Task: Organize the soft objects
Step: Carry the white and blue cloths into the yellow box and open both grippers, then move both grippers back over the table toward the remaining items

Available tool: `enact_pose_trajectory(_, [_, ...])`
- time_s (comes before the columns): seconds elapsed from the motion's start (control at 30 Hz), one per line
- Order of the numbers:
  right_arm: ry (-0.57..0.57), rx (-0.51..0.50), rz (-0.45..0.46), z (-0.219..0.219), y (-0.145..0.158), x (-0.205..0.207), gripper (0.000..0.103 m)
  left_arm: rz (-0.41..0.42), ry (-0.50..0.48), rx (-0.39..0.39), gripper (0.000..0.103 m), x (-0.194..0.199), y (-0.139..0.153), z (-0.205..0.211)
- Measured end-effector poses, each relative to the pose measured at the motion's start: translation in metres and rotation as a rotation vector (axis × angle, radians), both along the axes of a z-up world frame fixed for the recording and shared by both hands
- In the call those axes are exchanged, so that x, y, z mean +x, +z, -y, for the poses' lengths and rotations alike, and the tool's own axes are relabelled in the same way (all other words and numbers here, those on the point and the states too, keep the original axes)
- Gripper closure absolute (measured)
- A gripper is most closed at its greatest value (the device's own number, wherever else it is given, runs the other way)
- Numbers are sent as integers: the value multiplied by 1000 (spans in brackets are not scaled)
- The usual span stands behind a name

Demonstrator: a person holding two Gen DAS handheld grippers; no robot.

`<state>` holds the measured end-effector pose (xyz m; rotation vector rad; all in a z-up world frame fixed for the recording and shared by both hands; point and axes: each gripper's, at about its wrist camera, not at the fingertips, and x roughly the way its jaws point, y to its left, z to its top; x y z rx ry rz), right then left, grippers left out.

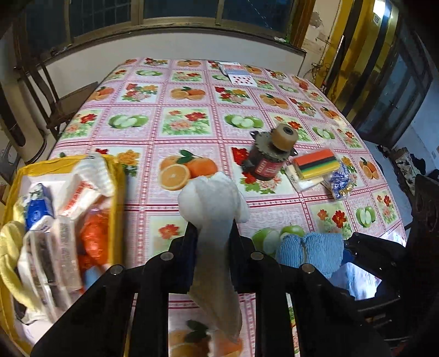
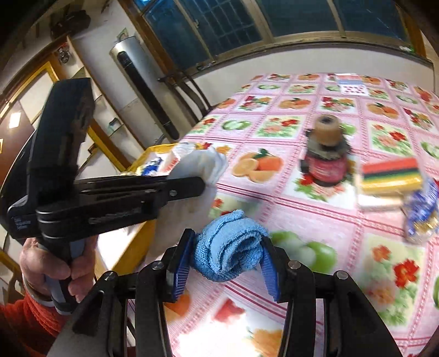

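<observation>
A fruit-and-flower tablecloth [image 1: 192, 115] covers the table below dark windows [image 1: 175, 11]. The left gripper [image 1: 212, 233] pinches a white cloth [image 1: 214, 197]. The right gripper [image 2: 229, 255] clamps a blue cloth [image 2: 230, 244].

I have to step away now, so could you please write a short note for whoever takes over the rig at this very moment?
Left gripper: shut on the white cloth, held above the table beside the yellow basket.
Right gripper: shut on the rolled blue towel, also off the table.
Done: the basket already holds several packets and soft items.
Left: both cloths are not yet in the basket; the stack of coloured sponges and the blue wrapped packet lie near the dark jar.
</observation>
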<state>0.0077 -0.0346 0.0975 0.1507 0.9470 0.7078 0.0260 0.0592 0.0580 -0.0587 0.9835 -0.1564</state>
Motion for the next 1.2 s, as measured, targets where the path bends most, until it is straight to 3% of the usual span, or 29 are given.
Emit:
enact_pose_trajectory(0.27, [81, -20, 46, -104, 14, 32, 55, 47, 220, 69, 85, -4, 26, -115])
enact_pose_trajectory(0.5, [90, -125, 64, -189, -11, 71, 55, -30, 354, 33, 85, 24, -4, -194])
enact_pose_trajectory(0.6, [127, -147, 46, -208, -25, 80, 48, -62, 377, 19, 85, 32, -21, -210])
enact_pose_trajectory(0.73, [158, -146, 23, -208, -25, 82, 41, -95, 369, 12, 84, 33, -35, -213])
enact_pose_trajectory(0.8, [146, -140, 51, -200, -16, 78, 31, -107, 369, -13, 72, 33, -39, -215])
enact_pose_trajectory(0.87, [127, -117, 70, -188, -8, 76, 30, -89, 383, -18, 63, 31, -36, -216])
enact_pose_trajectory(1.0, [84, -52, 49, -159, 0, 70, 30, -25, 436, 16, 61, 23, -17, -218])
enact_pose_trajectory(1.1, [89, 22, 11, -136, 2, 60, 30, 25, 464, 27, 50, 13, 0, -217])
enact_pose_trajectory(1.2, [83, 27, 5, -113, 2, 46, 30, 69, 434, 40, 49, 3, 15, -199])
